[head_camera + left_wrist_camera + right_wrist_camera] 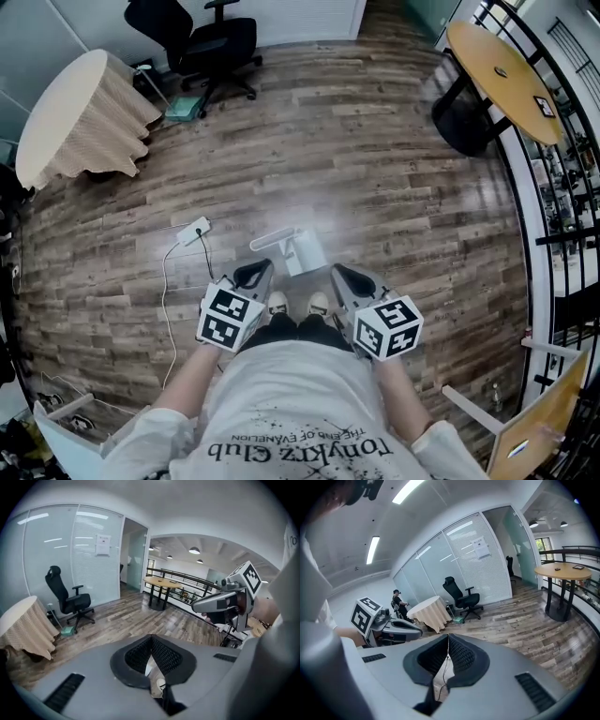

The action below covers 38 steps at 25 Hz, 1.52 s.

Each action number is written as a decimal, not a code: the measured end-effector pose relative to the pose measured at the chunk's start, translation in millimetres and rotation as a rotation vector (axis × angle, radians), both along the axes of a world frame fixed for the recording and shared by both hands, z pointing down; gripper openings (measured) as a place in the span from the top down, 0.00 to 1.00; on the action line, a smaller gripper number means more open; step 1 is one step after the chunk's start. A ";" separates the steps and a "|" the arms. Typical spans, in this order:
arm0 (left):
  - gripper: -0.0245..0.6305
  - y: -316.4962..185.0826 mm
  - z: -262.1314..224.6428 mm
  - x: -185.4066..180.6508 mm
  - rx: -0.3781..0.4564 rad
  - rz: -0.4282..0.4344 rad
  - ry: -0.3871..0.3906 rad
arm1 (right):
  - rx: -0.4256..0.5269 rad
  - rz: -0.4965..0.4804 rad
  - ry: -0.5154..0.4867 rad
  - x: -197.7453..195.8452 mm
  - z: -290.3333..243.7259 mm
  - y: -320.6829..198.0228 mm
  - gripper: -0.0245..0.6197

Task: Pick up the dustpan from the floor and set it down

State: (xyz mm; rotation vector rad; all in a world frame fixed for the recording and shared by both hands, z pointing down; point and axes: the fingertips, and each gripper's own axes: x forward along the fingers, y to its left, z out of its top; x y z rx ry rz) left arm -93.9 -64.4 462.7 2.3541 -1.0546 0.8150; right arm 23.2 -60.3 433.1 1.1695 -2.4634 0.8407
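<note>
Left gripper [259, 273]: fingers [136, 656] closed tip to tip, nothing between them.
Right gripper [341, 276]: fingers [461, 656] also together and empty.
Dustpan [292, 249]: white, lying on the wood floor [375, 169] just ahead of the shoes [278, 302]. In the head view it sits between the two gripper tips, and neither touches it.
Power strip [193, 231]: white, on the floor left of the dustpan, its cord trailing back toward the person.
Further out: office chair [204, 42], cloth-covered round table [75, 117], wooden round table [502, 67].
</note>
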 end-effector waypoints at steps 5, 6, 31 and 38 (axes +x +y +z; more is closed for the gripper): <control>0.93 17.0 -4.6 0.8 -0.002 -0.113 -0.002 | 0.031 -0.023 0.009 -7.4 -8.5 -1.1 0.92; 0.93 20.5 -6.0 2.7 0.002 -0.121 -0.005 | 0.034 -0.027 0.010 -9.2 -8.9 -1.1 0.92; 0.93 13.9 -17.4 7.5 0.016 -0.129 0.041 | 0.036 -0.091 0.064 -12.8 -0.9 6.0 0.92; 0.93 6.9 -17.8 9.5 0.010 -0.125 0.033 | 0.032 -0.091 0.060 -9.7 -0.1 -2.1 0.92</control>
